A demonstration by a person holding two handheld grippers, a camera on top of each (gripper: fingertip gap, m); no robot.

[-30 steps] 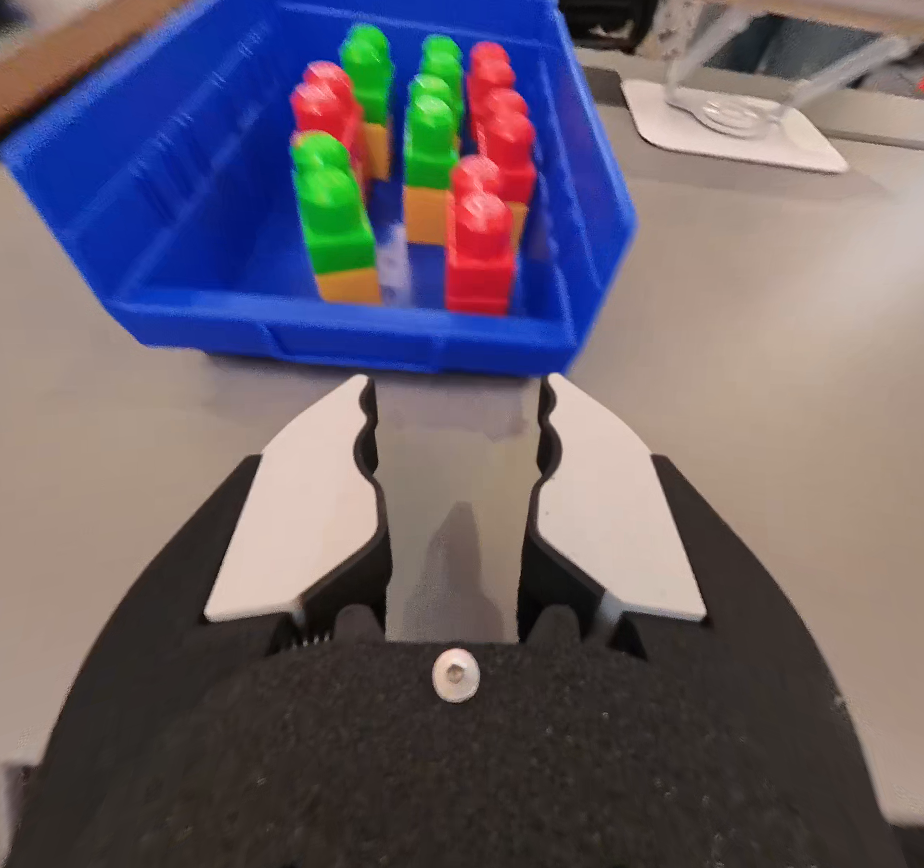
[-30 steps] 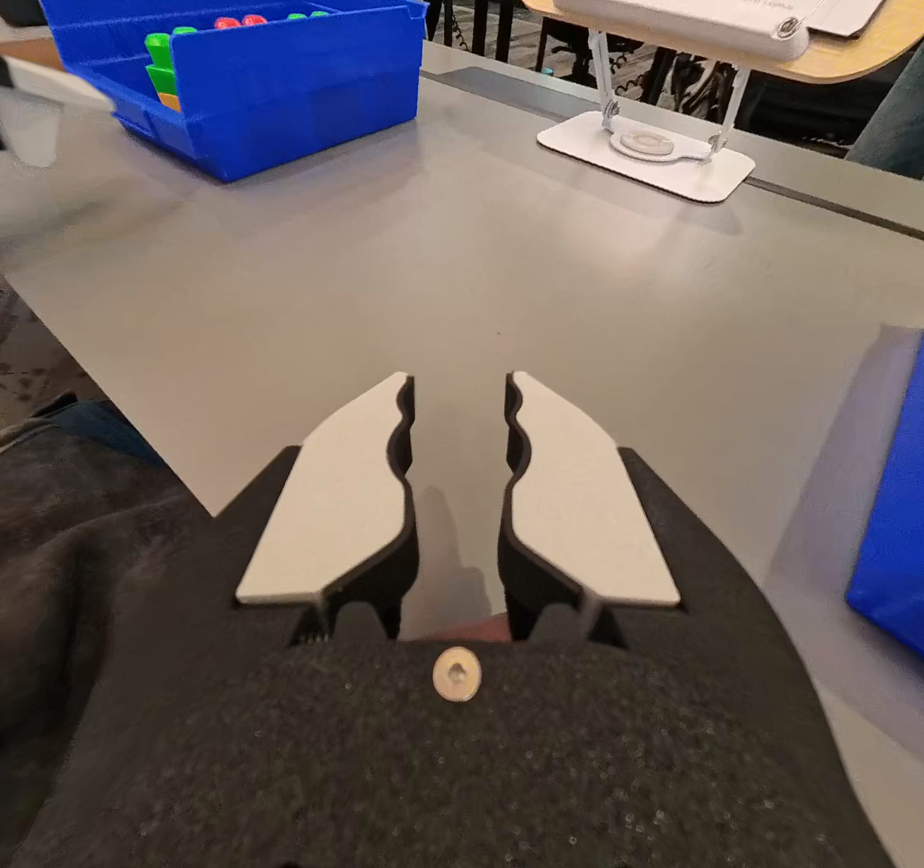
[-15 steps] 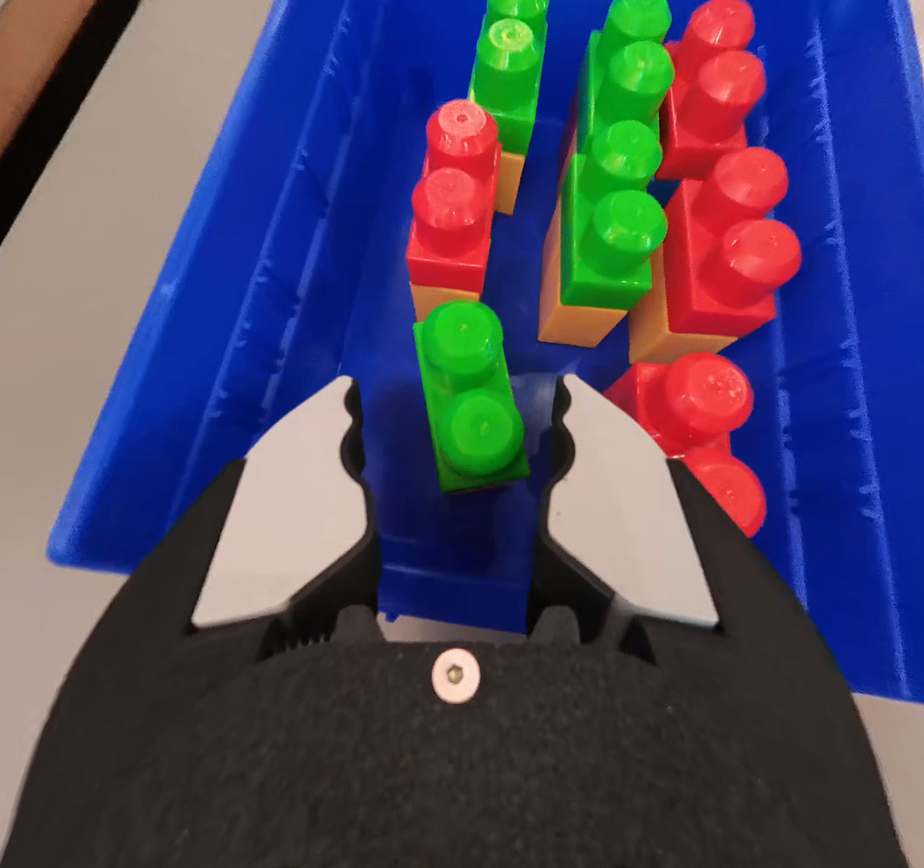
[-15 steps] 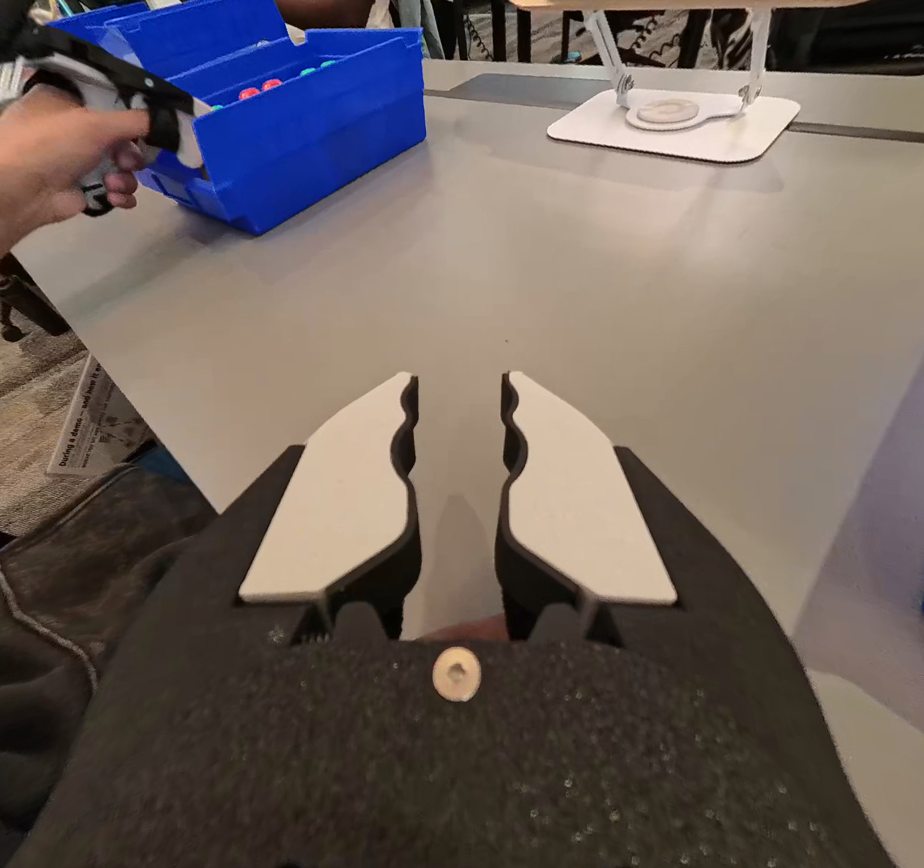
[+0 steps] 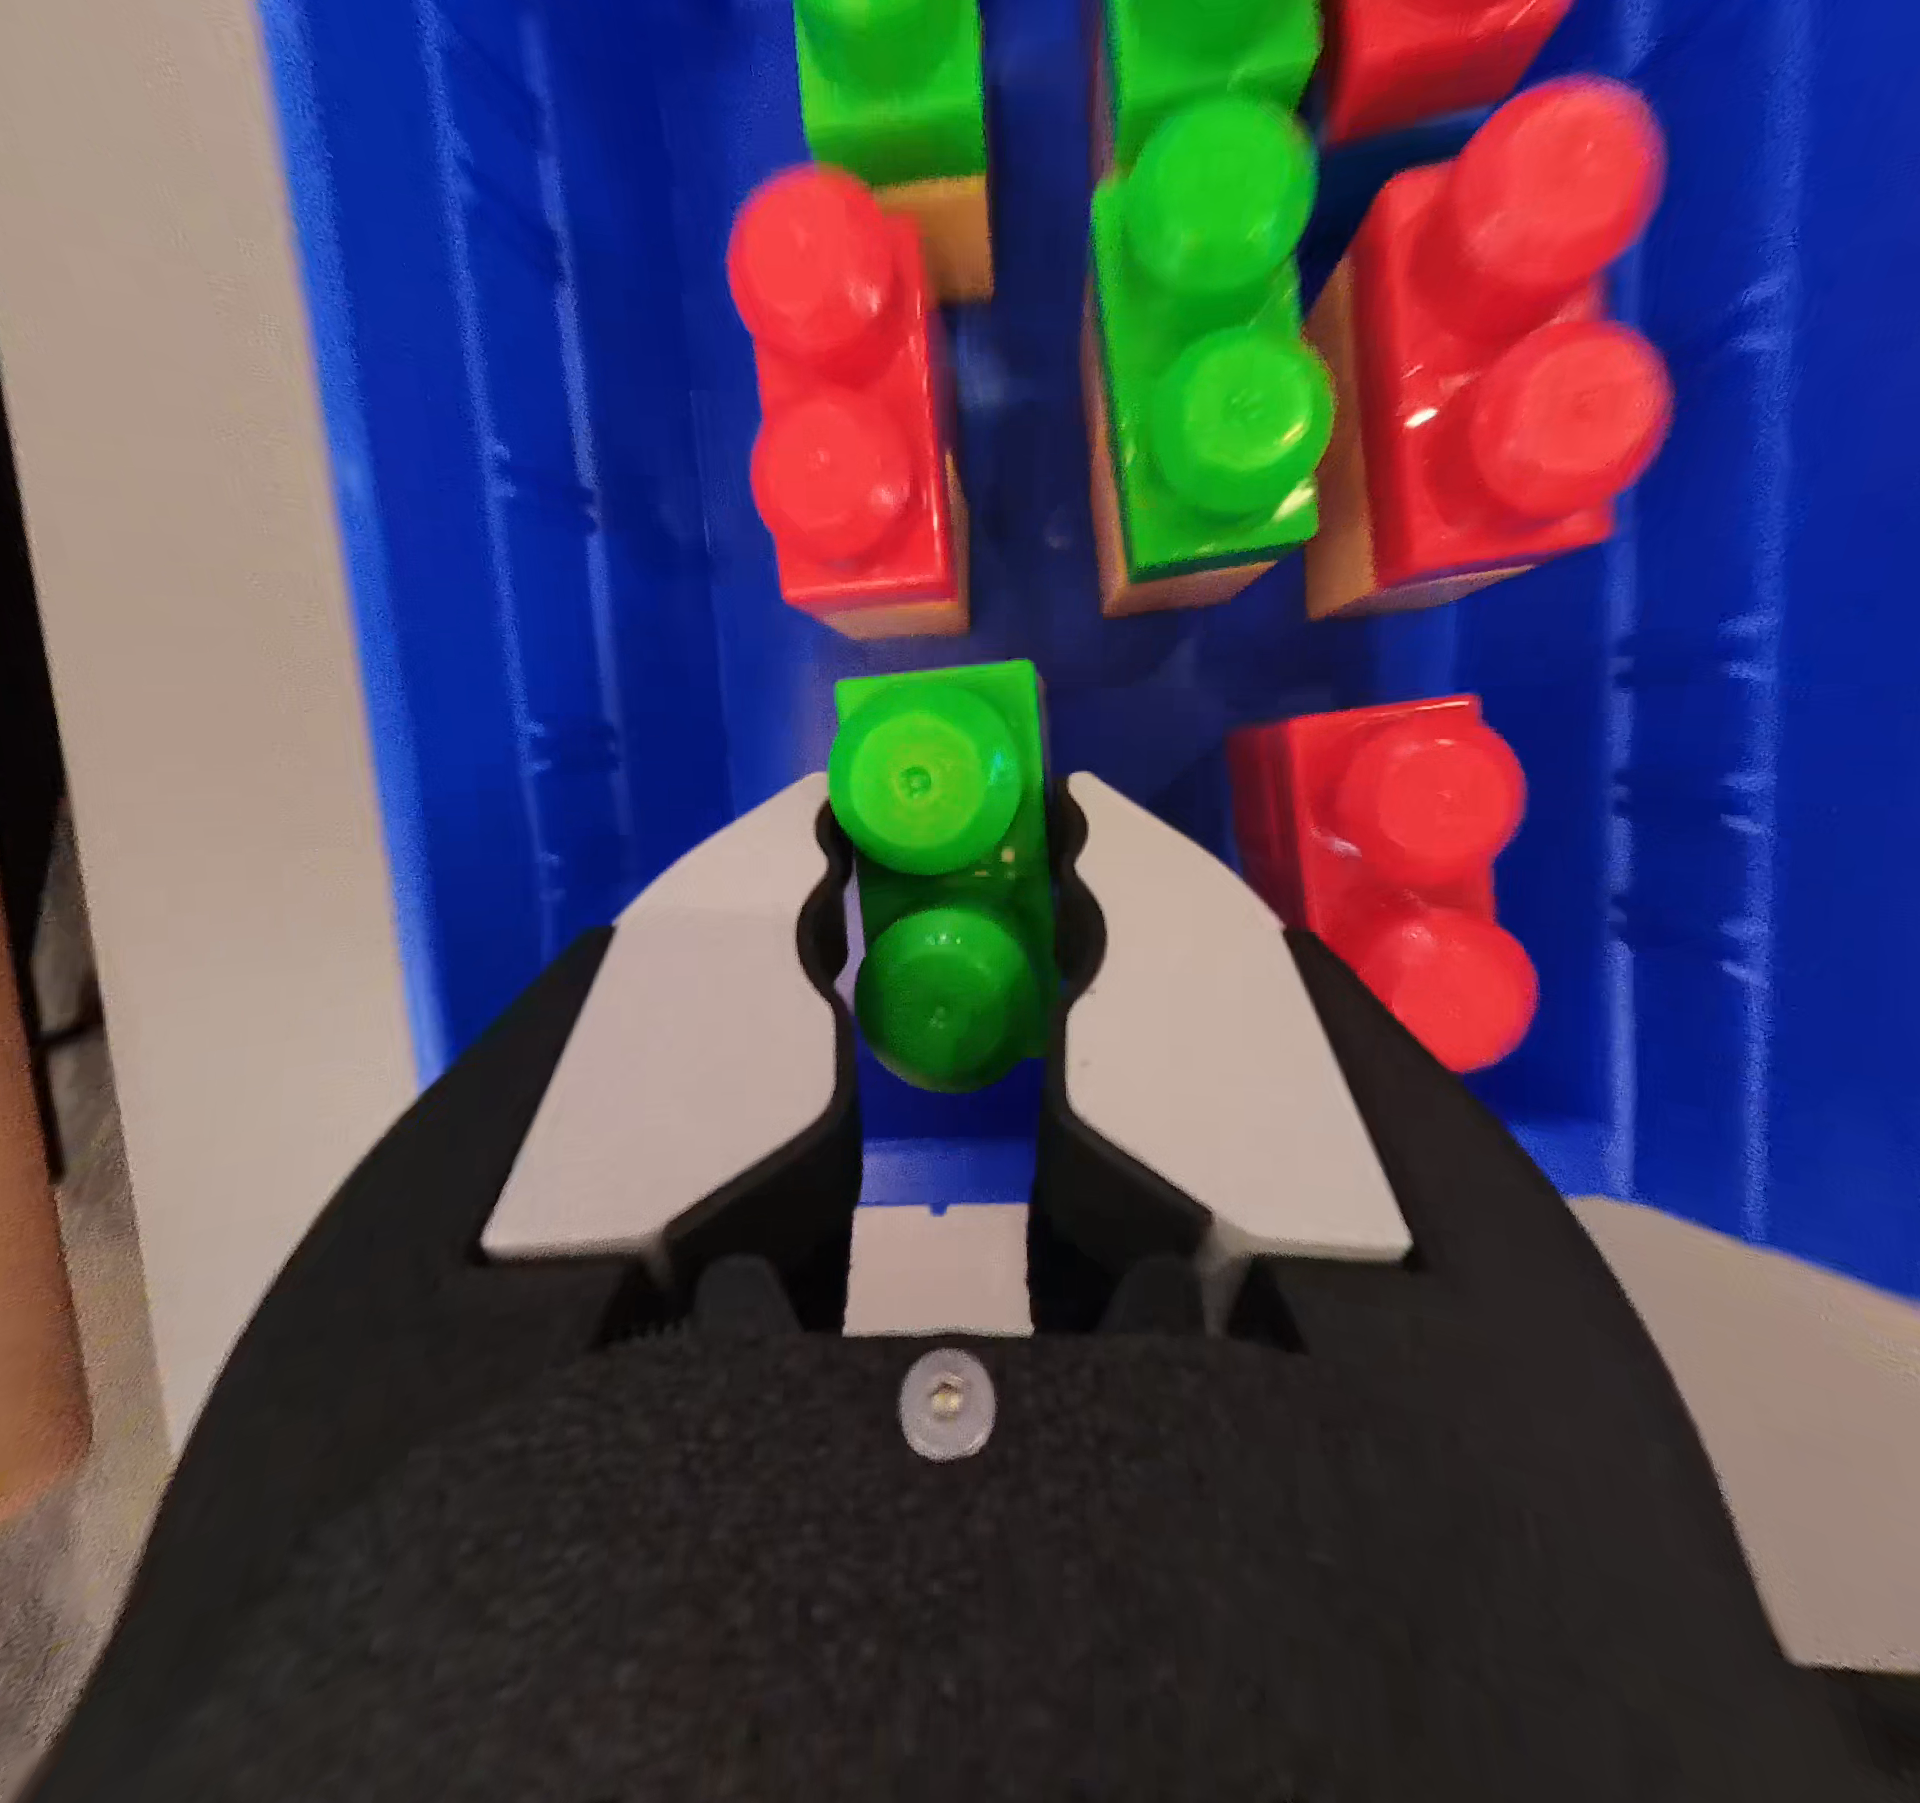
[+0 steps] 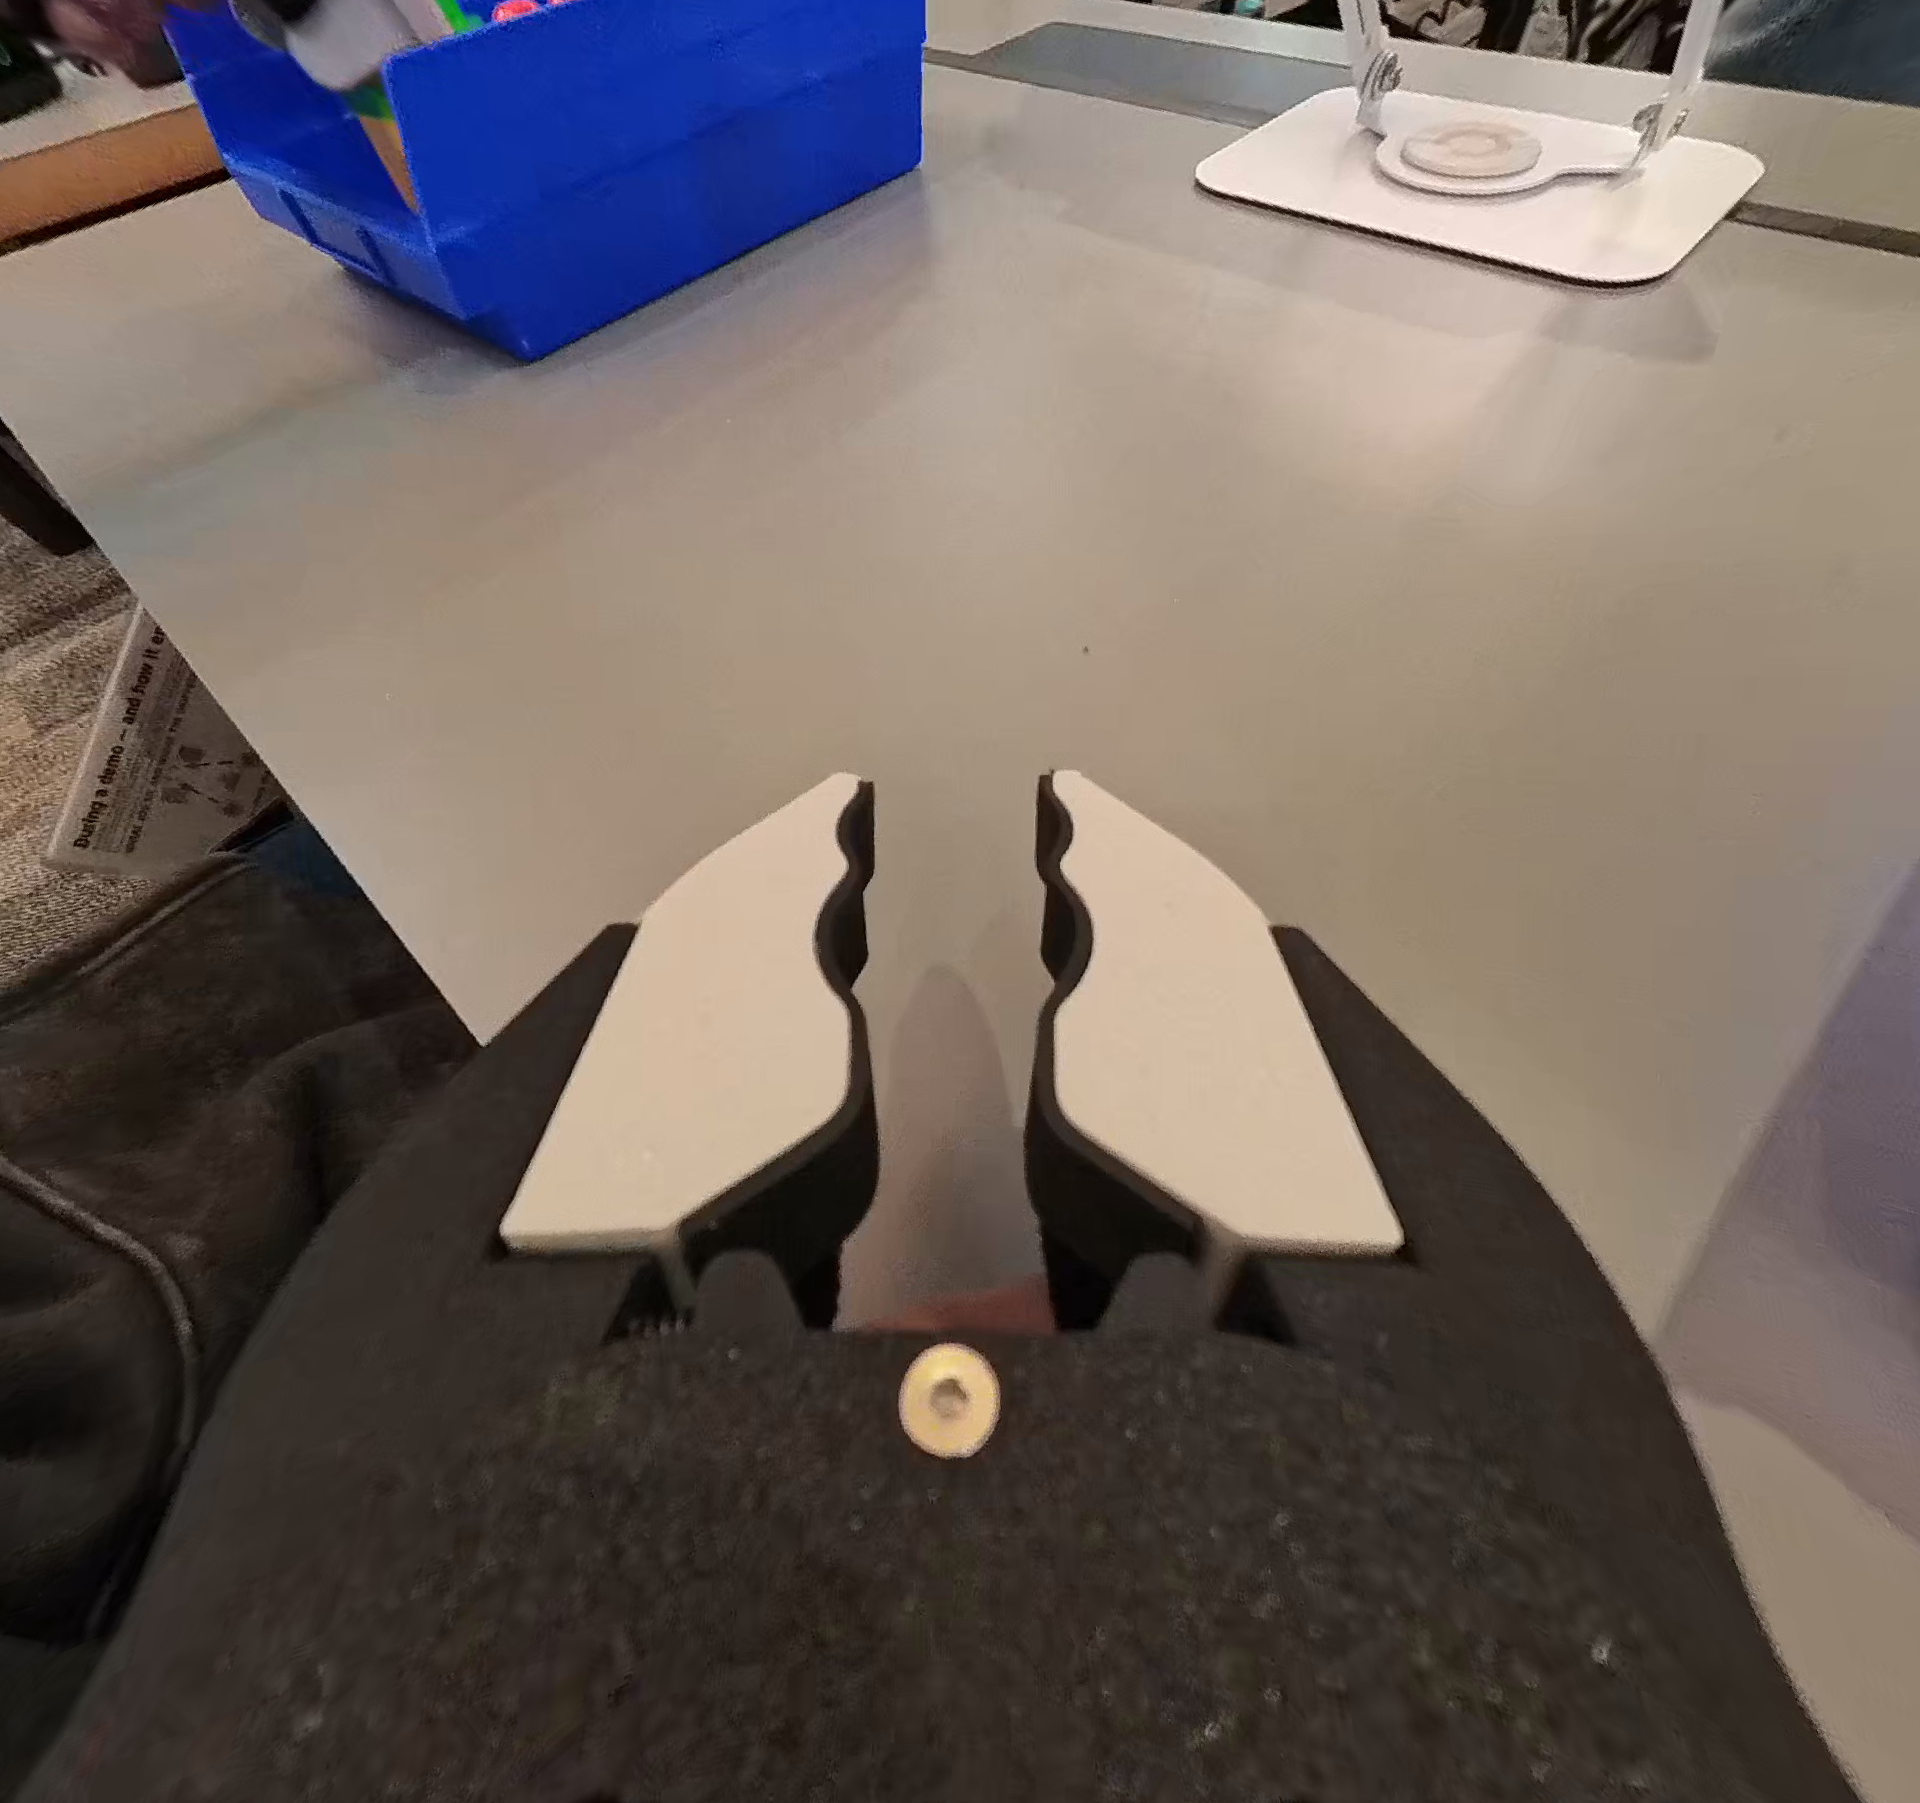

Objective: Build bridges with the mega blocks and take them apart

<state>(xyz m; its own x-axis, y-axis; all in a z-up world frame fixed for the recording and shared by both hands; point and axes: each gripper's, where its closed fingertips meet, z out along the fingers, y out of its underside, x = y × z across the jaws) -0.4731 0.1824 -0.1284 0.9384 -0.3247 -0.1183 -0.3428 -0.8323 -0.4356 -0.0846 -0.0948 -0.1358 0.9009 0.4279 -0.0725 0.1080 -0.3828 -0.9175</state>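
Note:
My left gripper (image 5: 945,797) reaches into the blue bin (image 5: 499,506) and is shut on the sides of a green two-stud block (image 5: 940,880). Around it stand a red block (image 5: 847,423), a green block on an orange one (image 5: 1205,382) and a red block on an orange one (image 5: 1496,361). A lone red block (image 5: 1392,870) sits to the right. My right gripper (image 6: 956,782) is open and empty, low over the grey table (image 6: 1039,506). The right wrist view shows the bin (image 6: 665,153) at the far left with the left gripper (image 6: 332,8) in it.
A white stand base (image 6: 1475,184) sits at the far right of the table. The table's left edge runs diagonally past my right gripper. Beyond it lie a printed sheet (image 6: 145,745) on the floor and dark clothing (image 6: 156,1130). My right fingertips sit around 50 centimetres from my left ones.
My left gripper moved forward from in front of the bin into it and closed on the green block. My right gripper stayed open over the table.

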